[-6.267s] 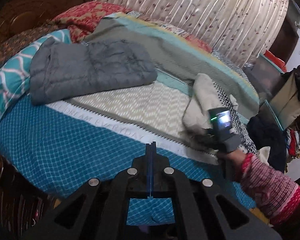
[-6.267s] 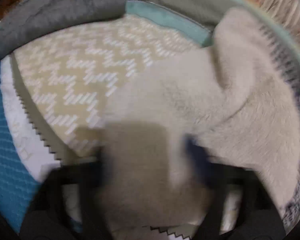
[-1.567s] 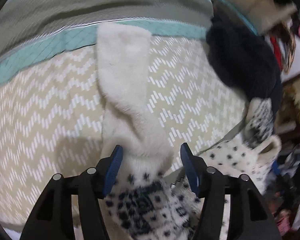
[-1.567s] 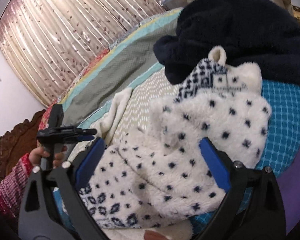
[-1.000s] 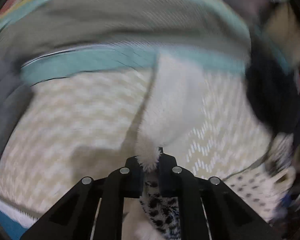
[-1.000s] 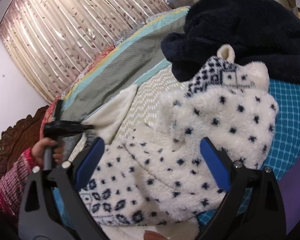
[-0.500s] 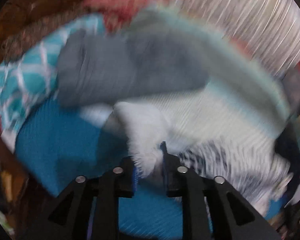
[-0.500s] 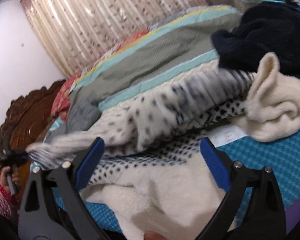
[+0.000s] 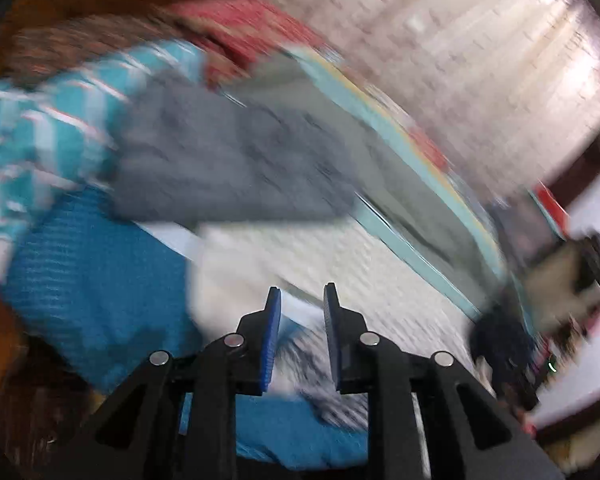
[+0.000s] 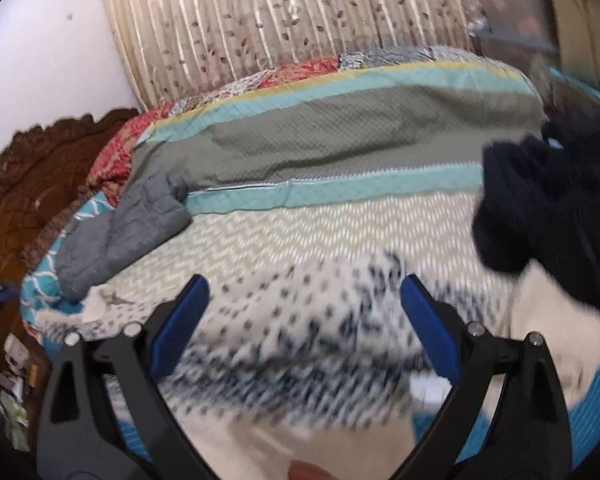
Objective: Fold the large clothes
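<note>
The left view is blurry. Far left is a blue and white pillow [image 9: 40,128]. Next to it a gray blanket [image 9: 228,168] lies folded on the bed [image 9: 84,280]. The bed cover is bright blue at the near side, then pale with zigzags, then gray-green with a light blue stripe. The left hand-held gripper [image 9: 300,312] sits low in the middle. Its blue pads [image 9: 274,336] stand a little apart and nothing is pinched between them. A soft white sleeve [image 9: 228,280] of the sweater lies on the bed just past the left pad. More of the spotted cloth shows under the gripper. Behind the bed hangs a pale curtain [image 9: 480,60].

In the right view, a brown carved headboard [image 10: 40,184] is at the far left. Then comes the gray blanket [image 10: 120,232], beside the red patterned bedding [image 10: 112,160]. The sweater [image 10: 300,340] is white with dark spots. It lies spread across the near side of the bed [image 10: 340,136], on the zigzag part. Its near edge is plain cream. The right hand-held gripper [image 10: 304,308] is wide open above the sweater. It holds nothing. At the right a dark navy fluffy garment [image 10: 552,208] sits in a heap, touching the sweater's right end. The curtain [image 10: 280,20] with small leaves hangs behind.
</note>
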